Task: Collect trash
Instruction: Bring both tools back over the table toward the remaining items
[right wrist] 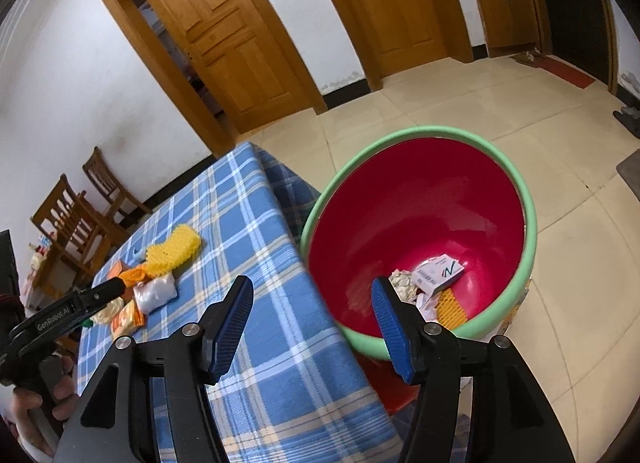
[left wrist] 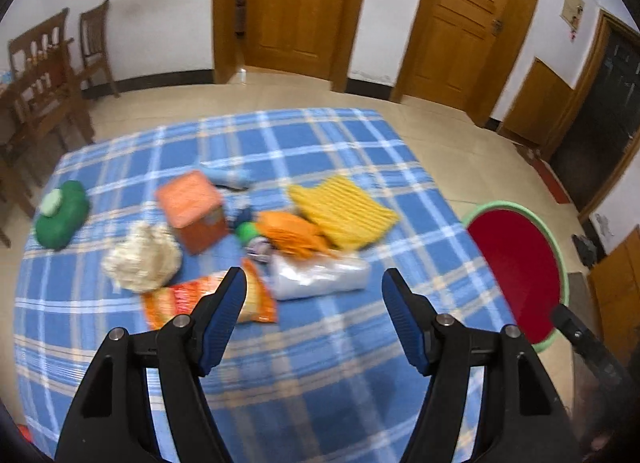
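Loose trash, including an orange crinkled snack wrapper (left wrist: 208, 299) and a clear plastic bag (left wrist: 320, 275), lies mid-table on the blue plaid cloth (left wrist: 320, 363). The red green-rimmed basin (right wrist: 420, 203) beside the table holds collected scraps. Left gripper (left wrist: 314, 317) spread, empty, approaching the wrapper; right gripper (right wrist: 312, 327) spread, empty, near the basin. Next: descend and pinch.

Ahead of the left hand-held gripper (left wrist: 314, 295), trash lies in a loose heap on the bench (left wrist: 320, 375): an orange snack bag (left wrist: 180, 299) touching its left finger, a clear plastic bag (left wrist: 320, 275), a yellow foam net (left wrist: 344, 211) and a cream crumpled wad (left wrist: 142, 257). Beyond the right hand-held gripper (right wrist: 312, 305), the red basin (right wrist: 400, 203) holds a white box (right wrist: 438, 273) and crumpled paper (right wrist: 402, 281).
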{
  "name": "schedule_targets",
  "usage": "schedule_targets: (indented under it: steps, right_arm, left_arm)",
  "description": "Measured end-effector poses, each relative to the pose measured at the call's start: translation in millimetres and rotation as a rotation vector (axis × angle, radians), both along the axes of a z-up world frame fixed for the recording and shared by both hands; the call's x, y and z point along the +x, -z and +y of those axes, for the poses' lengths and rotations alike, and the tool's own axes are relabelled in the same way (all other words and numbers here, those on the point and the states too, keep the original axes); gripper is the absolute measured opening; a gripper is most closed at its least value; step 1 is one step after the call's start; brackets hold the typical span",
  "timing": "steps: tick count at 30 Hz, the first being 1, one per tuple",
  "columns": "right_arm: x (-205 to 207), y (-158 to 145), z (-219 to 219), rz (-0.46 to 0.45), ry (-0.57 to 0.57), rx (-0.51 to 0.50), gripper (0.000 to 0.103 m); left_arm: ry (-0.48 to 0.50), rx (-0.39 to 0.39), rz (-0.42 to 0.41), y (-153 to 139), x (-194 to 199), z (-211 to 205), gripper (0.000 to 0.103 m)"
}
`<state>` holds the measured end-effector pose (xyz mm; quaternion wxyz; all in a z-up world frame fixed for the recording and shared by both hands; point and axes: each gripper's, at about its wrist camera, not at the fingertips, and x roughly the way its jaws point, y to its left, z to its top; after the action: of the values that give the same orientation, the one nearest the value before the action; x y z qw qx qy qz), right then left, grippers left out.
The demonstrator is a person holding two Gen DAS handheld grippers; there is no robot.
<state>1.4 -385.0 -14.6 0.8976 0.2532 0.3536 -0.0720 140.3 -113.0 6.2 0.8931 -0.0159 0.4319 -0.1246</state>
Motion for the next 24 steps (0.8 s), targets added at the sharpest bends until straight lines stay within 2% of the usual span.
schedule_targets:
  steps: [10,24]
  right_arm:
    - [3.0,1.6,13.2,0.021,-0.016,-0.011,0.063]
    - [10.5,2.5,28.5,0.042,-0.045,-0.025,0.063]
  left_arm:
    - [-0.116,-0.024,0.001,1.3,9.1,51.3,0.071]
    - [-0.236,0.015,-0.002,12.4,16.6,92.6,0.071]
